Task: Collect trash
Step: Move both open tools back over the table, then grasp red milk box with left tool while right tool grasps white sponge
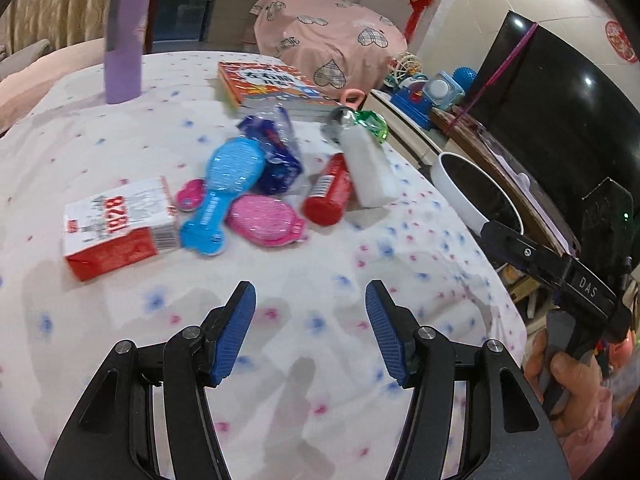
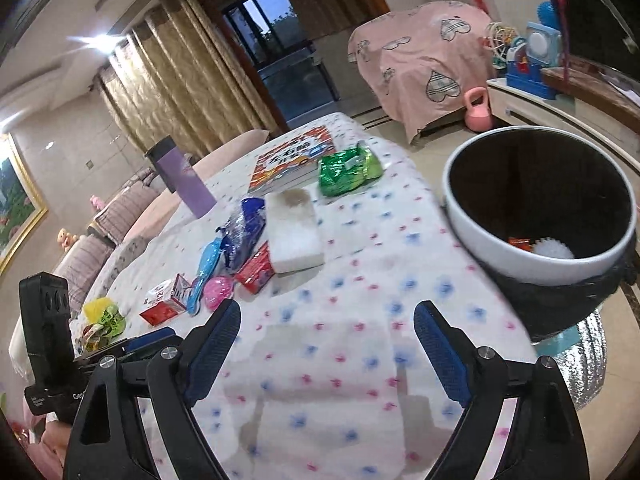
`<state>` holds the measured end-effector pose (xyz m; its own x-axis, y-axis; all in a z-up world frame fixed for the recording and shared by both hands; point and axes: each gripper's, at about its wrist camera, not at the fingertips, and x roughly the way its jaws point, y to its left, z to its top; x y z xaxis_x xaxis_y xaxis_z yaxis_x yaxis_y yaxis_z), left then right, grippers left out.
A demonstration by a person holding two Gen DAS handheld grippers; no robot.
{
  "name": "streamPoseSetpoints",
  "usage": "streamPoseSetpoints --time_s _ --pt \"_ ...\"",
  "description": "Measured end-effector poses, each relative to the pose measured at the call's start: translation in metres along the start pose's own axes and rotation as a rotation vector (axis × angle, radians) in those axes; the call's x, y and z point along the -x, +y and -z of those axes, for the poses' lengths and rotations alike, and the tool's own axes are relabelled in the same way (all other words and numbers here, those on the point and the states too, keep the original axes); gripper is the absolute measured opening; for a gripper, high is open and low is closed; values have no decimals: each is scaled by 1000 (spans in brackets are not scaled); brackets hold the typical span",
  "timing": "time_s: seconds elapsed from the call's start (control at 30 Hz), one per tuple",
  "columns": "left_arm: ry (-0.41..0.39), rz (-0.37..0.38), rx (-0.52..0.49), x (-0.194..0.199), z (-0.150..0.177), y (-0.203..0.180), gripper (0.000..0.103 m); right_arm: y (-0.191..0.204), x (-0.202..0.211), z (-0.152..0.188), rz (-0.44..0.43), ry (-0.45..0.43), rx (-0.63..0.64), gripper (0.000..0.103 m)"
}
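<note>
L gripper [image 1: 310, 308] & R gripper [image 2: 326, 338] are held wide apart, empty, over floral white tablecloth [image 2: 360, 280] w/ crumpled green wrapper [image 2: 346, 170] near white-rimmed black-lined bin [image 2: 538, 204].

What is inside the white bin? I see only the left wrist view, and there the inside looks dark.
Observer: In the right wrist view, the white bin holds an orange wrapper and a white ridged piece at the bottom.
Operator: Is there any trash that my view misses?
Observer: Yes. A crumpled yellow-green wrapper lies to the left of the red and white carton in the right wrist view, apart from it.
</note>
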<state>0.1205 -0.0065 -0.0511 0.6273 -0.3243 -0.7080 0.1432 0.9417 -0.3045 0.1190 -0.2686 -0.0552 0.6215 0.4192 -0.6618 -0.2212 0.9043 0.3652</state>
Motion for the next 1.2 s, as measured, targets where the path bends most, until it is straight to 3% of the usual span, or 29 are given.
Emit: streamPoseSetpoints --time_s 0.17,0.23,0.57,0.8,1.0,1.2 --pt "-15 -23 -12 11 0 21 59 14 -11 -1 -9 15 24 90" --pt "-23 -38 -21 15 -1 28 66 18 -16 -2 -10 22 33 90" --pt "-47 -86 -140 24 -32 69 80 36 -39 -10 -29 52 78 90" --pt "76 -106 -260 -6 -49 94 83 34 -57 -28 -28 57 96 90" --pt "114 -103 -335 -20 -52 98 88 28 -83 -43 -27 84 109 90" --pt "134 -123 -335 -26 -62 100 88 20 -107 -48 -35 122 91 89"
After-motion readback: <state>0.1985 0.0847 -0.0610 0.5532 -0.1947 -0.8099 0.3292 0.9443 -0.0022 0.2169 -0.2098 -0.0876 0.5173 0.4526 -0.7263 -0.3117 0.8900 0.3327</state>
